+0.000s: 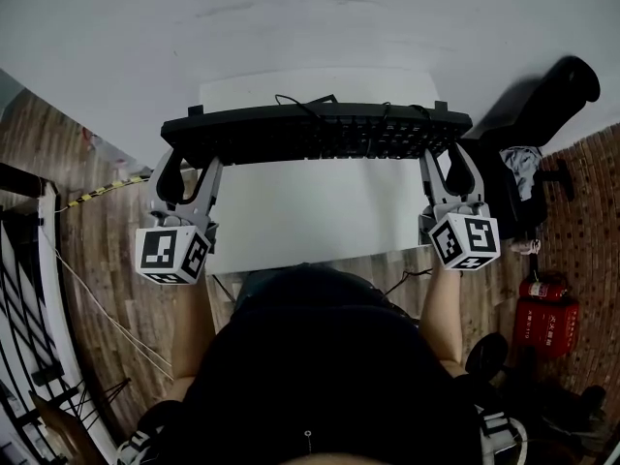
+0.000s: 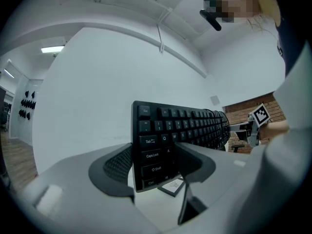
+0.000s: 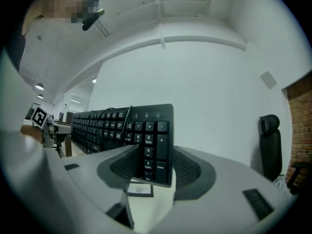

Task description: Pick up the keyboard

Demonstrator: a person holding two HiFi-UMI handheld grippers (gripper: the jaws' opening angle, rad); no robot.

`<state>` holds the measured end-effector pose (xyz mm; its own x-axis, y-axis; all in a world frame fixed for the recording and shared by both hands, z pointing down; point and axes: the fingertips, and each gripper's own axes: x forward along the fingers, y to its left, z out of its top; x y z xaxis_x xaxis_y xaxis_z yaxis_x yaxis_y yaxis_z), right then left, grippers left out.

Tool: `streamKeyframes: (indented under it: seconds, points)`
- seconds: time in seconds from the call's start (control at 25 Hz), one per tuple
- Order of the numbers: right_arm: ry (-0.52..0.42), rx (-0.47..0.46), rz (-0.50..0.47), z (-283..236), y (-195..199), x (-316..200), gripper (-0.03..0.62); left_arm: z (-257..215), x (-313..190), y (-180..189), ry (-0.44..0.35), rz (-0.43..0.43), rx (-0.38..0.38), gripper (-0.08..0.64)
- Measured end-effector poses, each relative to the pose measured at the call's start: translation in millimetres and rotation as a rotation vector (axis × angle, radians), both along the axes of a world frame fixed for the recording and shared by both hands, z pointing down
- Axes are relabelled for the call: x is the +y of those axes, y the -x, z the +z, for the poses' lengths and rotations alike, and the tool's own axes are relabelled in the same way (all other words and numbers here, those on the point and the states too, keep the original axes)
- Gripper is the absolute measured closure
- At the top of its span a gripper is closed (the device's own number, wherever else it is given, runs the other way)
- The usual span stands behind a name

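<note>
Clamping the left end of the keyboard, the left gripper has its jaws pressed on the Tab and Shift column. The keyboard's long axis runs straight across between the two hands, and it appears to hang clear above the white surface. At the right, the right gripper pinches the number-pad end likewise. With both ends borne equally, an even lift should keep it level.

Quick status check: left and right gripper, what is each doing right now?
Left gripper: closed on the left end of the keyboard.
Right gripper: closed on the keyboard's right end.
</note>
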<state>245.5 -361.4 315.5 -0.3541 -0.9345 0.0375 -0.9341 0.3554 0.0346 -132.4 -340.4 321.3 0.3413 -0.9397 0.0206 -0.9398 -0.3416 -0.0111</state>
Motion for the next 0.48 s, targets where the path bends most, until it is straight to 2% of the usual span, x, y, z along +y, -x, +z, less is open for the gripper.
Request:
streamKeyframes:
  seconds: [0.48]
  points:
    - [0.013,0.018,0.008,1.5,-0.3,-2.8,0.377,2.5,-2.3,0.5,0.017,-0.006,-0.016,0.291]
